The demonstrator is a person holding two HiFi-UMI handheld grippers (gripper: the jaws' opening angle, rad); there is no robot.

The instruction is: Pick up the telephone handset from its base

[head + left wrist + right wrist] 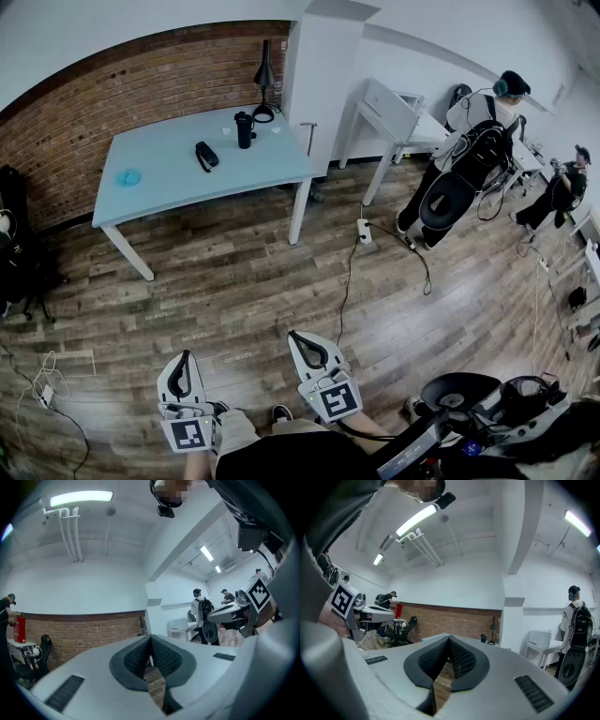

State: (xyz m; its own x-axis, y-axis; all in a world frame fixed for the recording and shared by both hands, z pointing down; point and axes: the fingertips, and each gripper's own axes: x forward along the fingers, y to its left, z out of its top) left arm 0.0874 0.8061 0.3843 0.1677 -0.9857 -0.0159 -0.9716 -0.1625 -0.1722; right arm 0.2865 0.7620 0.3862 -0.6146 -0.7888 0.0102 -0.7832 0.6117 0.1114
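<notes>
Lying untouched: handset (206,156) on table (169,192)

Both grippers held low and level, jaws closed on nothing.
In the lower middle of the head view the left gripper (185,357) and right gripper (293,336) sit side by side, apart, tips pointing up the frame, the right one slightly higher. Each gripper view shows its jaws pressed together, empty.

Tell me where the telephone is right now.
In the head view, upper left, the telephone lies on the pale blue table, between the blue disc on its left and the black cup on its right.
</notes>
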